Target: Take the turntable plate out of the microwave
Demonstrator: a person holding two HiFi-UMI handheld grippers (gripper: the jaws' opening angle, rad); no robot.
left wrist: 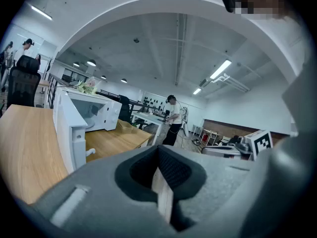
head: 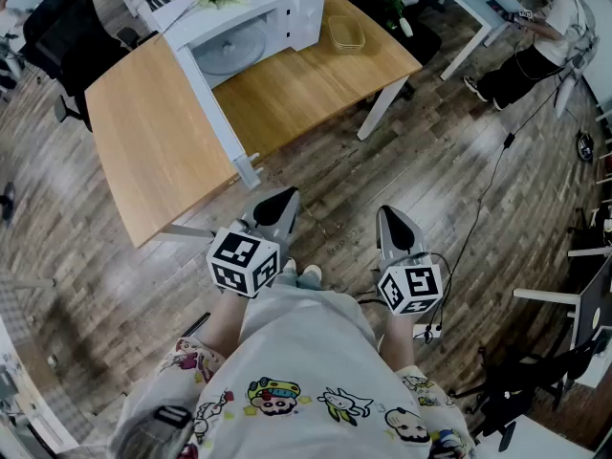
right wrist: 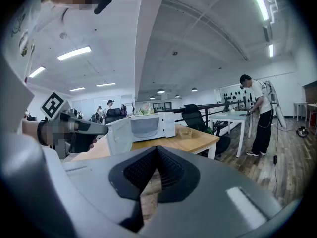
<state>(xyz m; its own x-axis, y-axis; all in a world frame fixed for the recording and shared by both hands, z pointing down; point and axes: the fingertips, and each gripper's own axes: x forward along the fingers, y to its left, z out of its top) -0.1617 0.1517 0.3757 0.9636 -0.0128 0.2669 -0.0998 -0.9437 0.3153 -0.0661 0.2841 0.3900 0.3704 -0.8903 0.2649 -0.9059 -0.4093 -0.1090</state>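
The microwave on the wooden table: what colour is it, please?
The microwave is white; head view shows it best.

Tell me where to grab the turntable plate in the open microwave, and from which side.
Pinch the round grey turntable plate by its near rim, coming level through the white microwave's open front beside the swung-out door: it lies flat, so likely only the edge is grippable.

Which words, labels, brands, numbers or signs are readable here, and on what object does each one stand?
No text is readable in any view.
White microwave oven: any brand or panel print is too small to read.
Left gripper and right gripper, black-and-white cubes: square patterns only, no letters.
Person's white shirt: cartoon drawings; no words legible.
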